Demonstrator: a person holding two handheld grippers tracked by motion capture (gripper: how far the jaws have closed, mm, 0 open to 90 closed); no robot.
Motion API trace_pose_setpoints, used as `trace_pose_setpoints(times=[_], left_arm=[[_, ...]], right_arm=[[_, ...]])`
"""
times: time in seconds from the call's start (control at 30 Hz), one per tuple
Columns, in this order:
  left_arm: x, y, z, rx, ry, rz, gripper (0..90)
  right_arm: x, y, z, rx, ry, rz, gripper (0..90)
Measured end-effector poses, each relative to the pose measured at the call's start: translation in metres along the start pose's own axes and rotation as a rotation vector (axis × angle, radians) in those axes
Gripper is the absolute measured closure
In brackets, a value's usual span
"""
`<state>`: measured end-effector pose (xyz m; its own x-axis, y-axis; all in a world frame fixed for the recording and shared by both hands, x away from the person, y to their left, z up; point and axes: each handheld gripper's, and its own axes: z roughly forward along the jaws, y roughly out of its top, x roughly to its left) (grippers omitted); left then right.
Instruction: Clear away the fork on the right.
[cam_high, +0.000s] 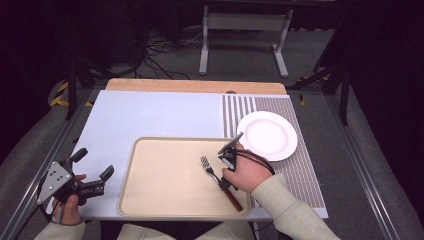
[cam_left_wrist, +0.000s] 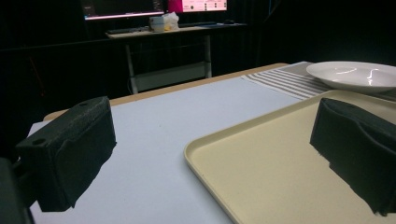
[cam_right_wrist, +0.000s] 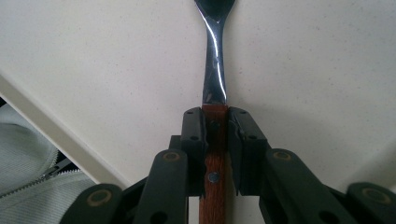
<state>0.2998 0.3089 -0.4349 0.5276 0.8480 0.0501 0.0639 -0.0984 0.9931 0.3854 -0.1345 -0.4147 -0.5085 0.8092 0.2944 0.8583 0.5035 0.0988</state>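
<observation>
A: Quick status, R side?

B: Right gripper has its jaws pinched on the fork, both pads tight against the wooden handle just below where the metal neck starts. Rivets on the handle show betw. the pads in the right gripper view.

A: Where's the fork exactly?

B: Over the beige tray, right-hand part of it. In the high view the tines point up-left toward the tray's middle and the brown handle end runs down-right toward the tray's near-right corner. Can't tell if the fork rests flat on the tray or sits a bit above it. The person's right hand wraps the gripper body and covers the mid part of the handle.

A: L side?

B: Left gripper has its jaws spread wide w/ nothing betw. them. It's at the near-left of the pale blue mat, just off the tray's left edge. In the left gripper view one jaw is over the mat, the other over the tray's corner area. Left hand holds it from below.

A: Anything else on the table?

B: White plate on the striped placemat, beyond the tray's far-right corner, near the right hand but apart from it. Sleeve comes in bottom right.
</observation>
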Motion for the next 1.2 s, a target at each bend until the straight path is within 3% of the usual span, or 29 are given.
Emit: trace_pose_setpoints(times=[0.4, 0.93, 1.03, 1.13, 1.17, 1.2], left_arm=[[0.0, 0.0, 0.0, -0.001, -0.001, 0.001, 0.6], [0.0, 0.0, 0.0, -0.001, -0.001, 0.0, 0.6], [0.0, 0.0, 0.0, -0.001, -0.001, 0.0, 0.6], [0.0, 0.0, 0.0, -0.001, -0.001, -0.001, 0.6], [0.0, 0.0, 0.0, -0.002, -0.001, -0.001, 0.6], [0.0, 0.0, 0.0, -0.002, -0.001, -0.001, 0.6]], right_arm=[[0.0, 0.001, 0.004, 0.005, 0.002, -0.007, 76.8], [0.002, 0.0, -0.004, -0.054, 0.009, -0.055, 63.1], [0.004, 0.0, -0.007, -0.103, 0.009, -0.082, 53.5], [0.007, 0.0, -0.008, -0.166, 0.022, -0.125, 34.9], [0.007, 0.001, -0.007, -0.213, 0.037, -0.154, 25.0], [0.007, 0.001, -0.007, -0.241, 0.043, -0.18, 20.7]])
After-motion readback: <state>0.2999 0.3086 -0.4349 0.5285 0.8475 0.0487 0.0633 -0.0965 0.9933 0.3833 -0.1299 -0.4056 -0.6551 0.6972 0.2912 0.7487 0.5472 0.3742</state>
